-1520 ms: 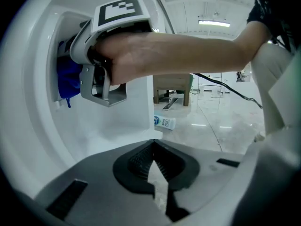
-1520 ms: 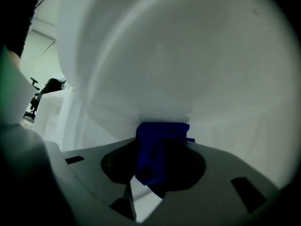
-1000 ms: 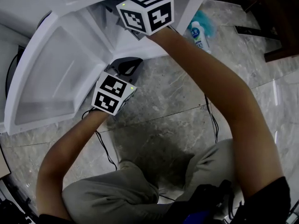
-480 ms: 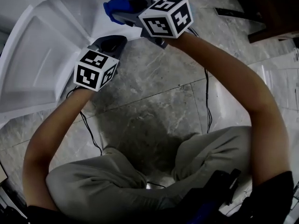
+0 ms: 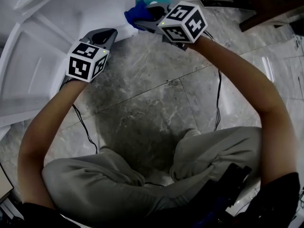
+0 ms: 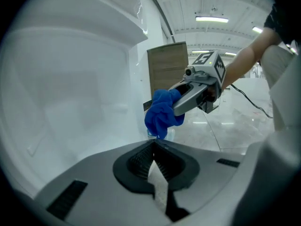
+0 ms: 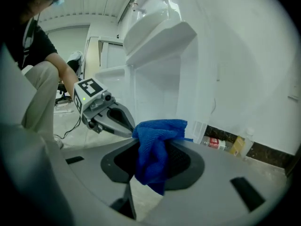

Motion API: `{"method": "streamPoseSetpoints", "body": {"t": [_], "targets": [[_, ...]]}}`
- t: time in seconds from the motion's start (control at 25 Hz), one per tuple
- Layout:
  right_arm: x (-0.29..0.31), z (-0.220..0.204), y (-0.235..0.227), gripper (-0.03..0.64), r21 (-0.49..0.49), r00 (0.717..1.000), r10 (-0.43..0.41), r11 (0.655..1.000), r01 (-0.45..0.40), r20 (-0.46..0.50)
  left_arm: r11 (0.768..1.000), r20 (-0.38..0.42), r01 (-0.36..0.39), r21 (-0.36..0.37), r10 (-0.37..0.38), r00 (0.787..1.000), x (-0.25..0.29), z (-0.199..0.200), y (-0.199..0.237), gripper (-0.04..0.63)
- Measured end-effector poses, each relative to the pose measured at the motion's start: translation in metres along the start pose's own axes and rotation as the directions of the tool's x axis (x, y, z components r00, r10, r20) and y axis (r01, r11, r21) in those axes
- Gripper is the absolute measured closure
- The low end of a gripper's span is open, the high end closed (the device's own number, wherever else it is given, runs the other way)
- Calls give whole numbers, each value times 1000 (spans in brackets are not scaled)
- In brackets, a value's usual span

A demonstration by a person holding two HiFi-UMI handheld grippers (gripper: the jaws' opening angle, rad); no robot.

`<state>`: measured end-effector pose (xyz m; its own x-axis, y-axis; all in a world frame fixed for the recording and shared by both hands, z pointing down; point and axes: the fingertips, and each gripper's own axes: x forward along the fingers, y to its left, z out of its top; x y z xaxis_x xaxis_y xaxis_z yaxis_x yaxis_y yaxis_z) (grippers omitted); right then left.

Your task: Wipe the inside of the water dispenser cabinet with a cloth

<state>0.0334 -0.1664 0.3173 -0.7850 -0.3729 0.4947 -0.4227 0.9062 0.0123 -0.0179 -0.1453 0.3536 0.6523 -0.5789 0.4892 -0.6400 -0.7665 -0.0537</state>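
Note:
A bunched blue cloth is clamped in my right gripper, just in front of the white water dispenser cabinet. In the right gripper view the cloth hangs from between the jaws, with the cabinet's shelf and walls beyond. My left gripper is shut and empty, close beside the right one at the cabinet's lower edge. The left gripper view has its closed jaws in front, with the right gripper and cloth straight ahead.
The cabinet's open white door lies at the left. Bottles stand on the floor by the wall behind the cabinet. Black cables trail over the grey marble floor. Dark wooden furniture is at the top right.
The right gripper has drawn back out of the cabinet and sunk, taking the blue cloth with it. The left gripper shifted a little along the cabinet's edge.

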Motion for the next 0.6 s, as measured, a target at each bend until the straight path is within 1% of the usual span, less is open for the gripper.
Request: {"method": "streamPoseSetpoints", "body": {"t": [0.08,0.16,0.2,0.28,0.32,0.36,0.4,0.48,0.6], "targets": [[-4,-9,-4,499,-9,1000,-9,1000,9,-23,999,2,-4,50,3,1000,-2,10,5,589],[-7,-15,-7,499,-16,999,-15,1000,14,-45,997,2,-11,79,11,1000,-2,22,13,589],[-8,-17,-7,499,-24,998,-14,1000,13,-55,995,-9,-14,94,15,1000,-1,27,17,589],[-9,-22,-5,499,-43,997,-9,999,6,-71,989,-37,-21,147,27,999,2,36,23,589],[-9,-24,-3,499,-49,997,-7,999,3,-77,984,-43,-28,174,37,998,5,41,26,589],[-10,-25,-3,499,-52,997,-5,999,1,-82,982,-41,-39,187,47,998,7,46,28,589],[-11,-27,-2,499,-56,996,-4,998,-1,-88,982,-33,-49,180,56,998,9,49,29,589],[-13,-29,-3,499,-67,995,-3,998,-4,-103,988,-11,-53,143,56,998,12,52,23,589],[-20,-34,-9,499,-87,991,-19,996,8,-134,993,14,-20,119,18,1000,20,49,0,589]]}}
